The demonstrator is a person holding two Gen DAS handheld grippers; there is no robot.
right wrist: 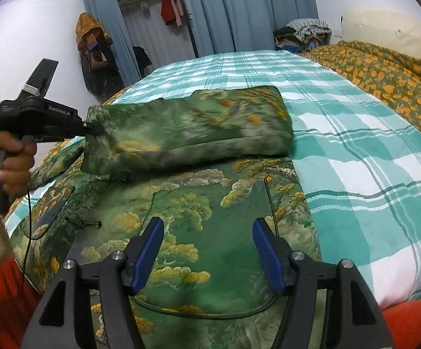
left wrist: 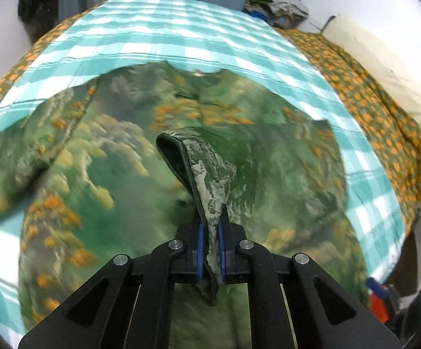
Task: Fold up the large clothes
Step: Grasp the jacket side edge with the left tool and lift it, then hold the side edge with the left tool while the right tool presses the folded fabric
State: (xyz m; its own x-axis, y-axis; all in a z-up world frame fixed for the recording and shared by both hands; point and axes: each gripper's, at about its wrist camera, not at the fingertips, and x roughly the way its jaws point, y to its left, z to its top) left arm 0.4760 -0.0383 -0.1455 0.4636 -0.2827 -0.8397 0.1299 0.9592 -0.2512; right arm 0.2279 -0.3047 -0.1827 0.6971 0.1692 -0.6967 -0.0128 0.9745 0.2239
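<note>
- My left tongs (left wrist: 209, 250) are clenched on the sleeve (left wrist: 201, 171) of the green garment (left wrist: 117, 174); cloth is pinched btw the 2 blue pads (left wrist: 200, 251), and the cuff loops up past the tips.
- In the right wrist view, the left tongs (right wrist: 94, 129) hold that sleeve (right wrist: 187, 128) lifted across the garment's (right wrist: 210, 232) upper part, with my left hand (right wrist: 12, 160) on the grip.
- My right tongs (right wrist: 207, 250) are released: jaws apart, nothing btw them, above the garment's lower front.
- The garment, green w/ orange & cream print, lies spread flat on the bed's teal-white checked blanket (right wrist: 356, 157).
- An orange-flowered cover (right wrist: 385, 72) lies beside the blanket, on the right in both views.
- Blue curtains (right wrist: 225, 8) and a pile of clothes (right wrist: 303, 33) are behind the bed.
</note>
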